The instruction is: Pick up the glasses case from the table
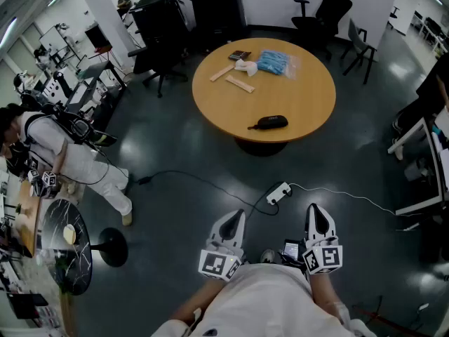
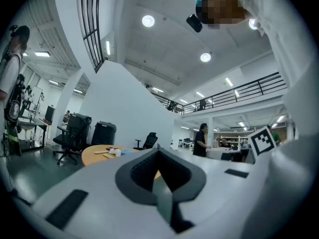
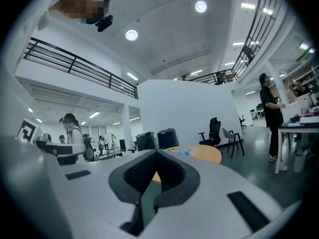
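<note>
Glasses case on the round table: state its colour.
The glasses case is black, clearest in the head view.

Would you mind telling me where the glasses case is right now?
In the head view, the glasses case lies on the round wooden table, near its front edge, apart from the blue packet farther back.

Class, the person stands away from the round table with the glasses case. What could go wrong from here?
The power strip and a cable lie on the floor across the path: a trip hazard. The glasses case sits near the edge of the table; a nudge might push it off.
</note>
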A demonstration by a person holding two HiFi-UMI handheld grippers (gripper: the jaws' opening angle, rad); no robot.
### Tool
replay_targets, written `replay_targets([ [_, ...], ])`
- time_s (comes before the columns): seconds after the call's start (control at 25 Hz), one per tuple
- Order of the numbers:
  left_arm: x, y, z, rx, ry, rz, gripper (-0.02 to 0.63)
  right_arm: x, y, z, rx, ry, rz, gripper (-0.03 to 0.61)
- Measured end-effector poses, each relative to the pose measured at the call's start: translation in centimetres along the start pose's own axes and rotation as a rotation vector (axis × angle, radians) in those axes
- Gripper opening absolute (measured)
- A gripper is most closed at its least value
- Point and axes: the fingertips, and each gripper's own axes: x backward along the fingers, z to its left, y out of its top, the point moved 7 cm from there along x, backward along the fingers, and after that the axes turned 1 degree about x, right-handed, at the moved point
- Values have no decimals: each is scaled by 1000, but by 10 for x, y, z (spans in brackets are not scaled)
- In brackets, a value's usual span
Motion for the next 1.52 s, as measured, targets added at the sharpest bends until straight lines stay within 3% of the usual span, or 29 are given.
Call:
replay_targets([
  [0.44,-15,-10,-13,9,12,24,6,1,-6,-9,-8,36,19,15],
  [0.8,-46,-29,-30,-24,41,55,6,-13,-19,-35,-12,118,44,14],
  [1.12,-106,-36,-1,-15,-8,85,6,-81,-33,-49,12,143,89,15],
  [1.52,-238,-26,102,31,-95,86,6,-259,-57,-84,220,175,279,15],
])
